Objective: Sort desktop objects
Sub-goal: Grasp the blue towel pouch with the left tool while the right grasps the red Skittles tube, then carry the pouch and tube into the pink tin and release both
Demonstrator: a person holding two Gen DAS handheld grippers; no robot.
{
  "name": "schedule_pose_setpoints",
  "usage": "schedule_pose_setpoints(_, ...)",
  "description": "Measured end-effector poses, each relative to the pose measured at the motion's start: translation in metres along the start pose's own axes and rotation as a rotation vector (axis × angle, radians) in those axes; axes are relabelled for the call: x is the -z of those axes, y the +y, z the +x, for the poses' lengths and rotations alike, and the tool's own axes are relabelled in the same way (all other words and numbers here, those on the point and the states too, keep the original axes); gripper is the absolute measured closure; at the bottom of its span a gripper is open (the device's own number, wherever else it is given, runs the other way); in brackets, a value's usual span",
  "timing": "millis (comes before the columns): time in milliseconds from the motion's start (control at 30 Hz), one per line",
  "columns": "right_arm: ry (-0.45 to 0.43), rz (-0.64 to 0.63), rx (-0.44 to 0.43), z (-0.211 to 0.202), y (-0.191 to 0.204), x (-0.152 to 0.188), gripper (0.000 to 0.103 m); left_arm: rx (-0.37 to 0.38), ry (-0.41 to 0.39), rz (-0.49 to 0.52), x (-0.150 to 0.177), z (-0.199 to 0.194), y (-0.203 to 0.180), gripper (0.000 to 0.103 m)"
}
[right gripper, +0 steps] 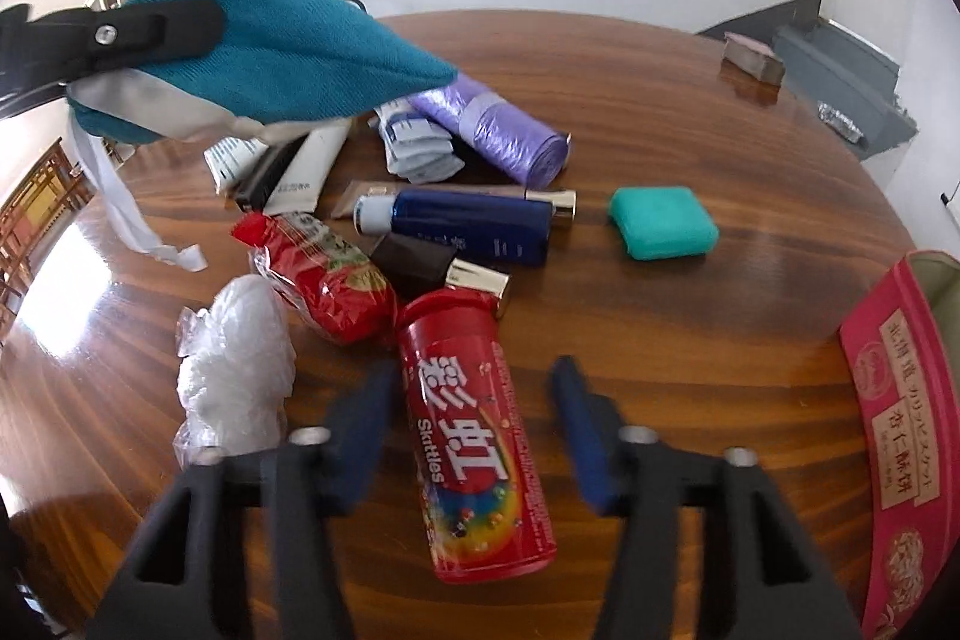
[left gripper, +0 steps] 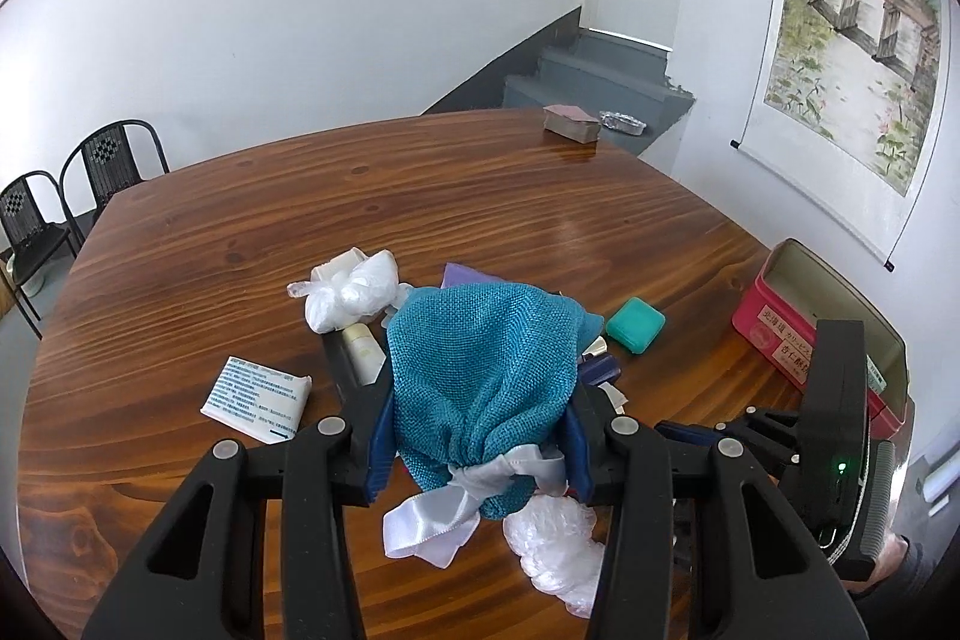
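A teal woven pouch with a white ribbon hangs above the table, and my left gripper is shut on it; the right wrist view shows the same pouch lifted at the upper left. A red Skittles tube lies on the table between the fingers of my right gripper. Its jaws are open, with a gap on the right side of the tube. Behind the tube lies a pile: a red snack packet, a blue bottle, a purple bag roll and white tubes.
A red tin box stands open at the right edge. A teal case lies alone mid-table. Crumpled clear plastic sits left of the tube. A white leaflet and a white bag lie left. Chairs stand beyond the table.
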State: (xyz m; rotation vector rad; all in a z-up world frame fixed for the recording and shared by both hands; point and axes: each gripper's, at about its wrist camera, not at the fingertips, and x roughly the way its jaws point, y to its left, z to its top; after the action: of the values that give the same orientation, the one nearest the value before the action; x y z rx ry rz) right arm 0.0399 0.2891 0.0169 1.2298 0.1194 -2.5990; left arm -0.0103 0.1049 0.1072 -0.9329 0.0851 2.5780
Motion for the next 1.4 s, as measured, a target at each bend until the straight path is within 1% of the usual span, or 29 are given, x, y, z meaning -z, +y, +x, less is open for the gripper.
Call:
schedule_pose_setpoints(33, 0.001, 0.008, -0.003, -0.001, -0.002, 0.001, 0.066, -0.001, -0.002, 0.000, 0.000, 0.000, 0.000, 0.055)
schedule_pose_setpoints(200, -0.035, 0.051, -0.005, -0.010, -0.010, 0.002, 0.065, 0.003, -0.007, 0.001, 0.001, -0.002, -0.004, 0.055)
schedule_pose_setpoints(333, -0.095, 0.113, -0.022, -0.029, -0.019, 0.006, 0.065, 0.014, -0.015, 0.007, 0.001, -0.005, -0.011, 0.055)
schedule_pose_setpoints(467, -0.148, 0.177, -0.014, -0.045, -0.031, 0.008, 0.065, 0.026, -0.023, 0.016, 0.000, -0.008, -0.020, 0.055)
schedule_pose_setpoints(667, -0.217, 0.257, 0.023, -0.068, -0.053, 0.011, 0.065, 0.056, -0.015, 0.019, -0.001, -0.004, -0.040, 0.055)
schedule_pose_setpoints(733, -0.243, 0.275, 0.038, -0.077, -0.061, 0.013, 0.065, 0.073, -0.013, 0.024, -0.001, -0.003, -0.050, 0.055)
schedule_pose_setpoints(867, -0.307, 0.306, 0.096, -0.102, -0.077, 0.022, 0.065, 0.112, -0.020, 0.038, -0.006, -0.001, -0.073, 0.055)
schedule_pose_setpoints(1067, -0.379, 0.387, 0.162, -0.132, -0.113, 0.038, 0.065, 0.187, -0.034, 0.069, -0.015, 0.002, -0.115, 0.055)
schedule_pose_setpoints(1233, -0.416, 0.454, 0.229, -0.152, -0.143, 0.056, 0.065, 0.247, -0.033, 0.094, -0.022, 0.009, -0.153, 0.055)
schedule_pose_setpoints(1400, -0.428, 0.510, 0.278, -0.165, -0.169, 0.073, 0.065, 0.312, -0.012, 0.112, -0.028, 0.020, -0.186, 0.055)
